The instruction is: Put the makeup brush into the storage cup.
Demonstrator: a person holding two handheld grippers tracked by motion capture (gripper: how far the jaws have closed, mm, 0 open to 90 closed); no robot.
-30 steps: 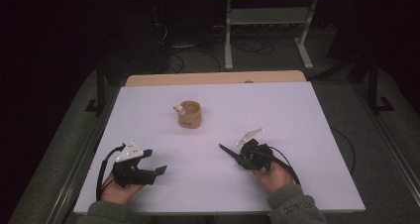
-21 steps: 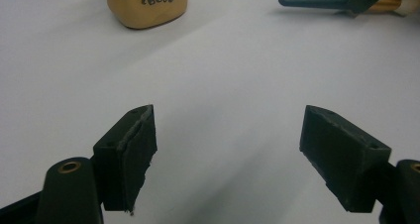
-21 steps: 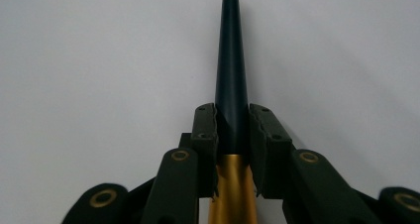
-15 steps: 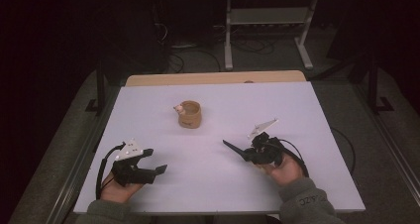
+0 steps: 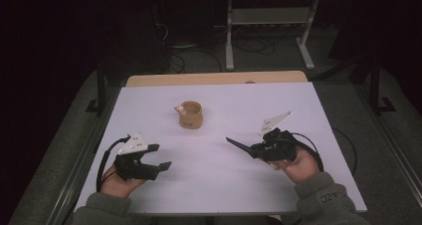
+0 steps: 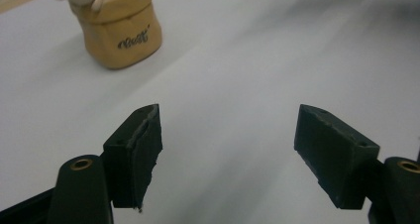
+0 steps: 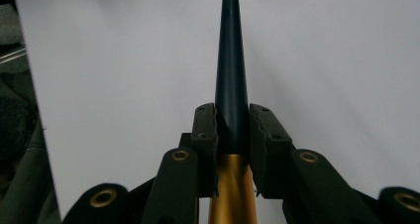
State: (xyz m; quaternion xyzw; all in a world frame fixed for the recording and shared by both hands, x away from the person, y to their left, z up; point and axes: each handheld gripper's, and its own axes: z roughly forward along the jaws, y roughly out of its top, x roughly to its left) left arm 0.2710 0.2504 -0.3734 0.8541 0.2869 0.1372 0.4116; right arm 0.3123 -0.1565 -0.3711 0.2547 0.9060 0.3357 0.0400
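Observation:
A tan sack-shaped cup [image 5: 190,114] with a small bear figure on its rim stands upright at the middle of the white table [image 5: 219,185]. It is at the top left of the left gripper view as the cup [image 6: 121,28], well beyond the jaws. My left gripper [image 5: 163,156] hovers at the front left, open, its jaws having just been closing a little with nothing between them [image 6: 230,135]. My right gripper [image 5: 254,149] at the front right is shut on a dark pointed stick [image 7: 232,65] with a gold lower part, whose tip [image 5: 234,142] points left.
A wooden strip [image 5: 214,78] runs along the table's far edge. Behind it on the dark floor are a metal stand [image 5: 268,16] and loose cables [image 5: 189,60]. Cables trail from both grippers.
Both hands have lifted a little off the table. The right hand has also shifted to the right with the stick still in its jaws. The cup has not moved.

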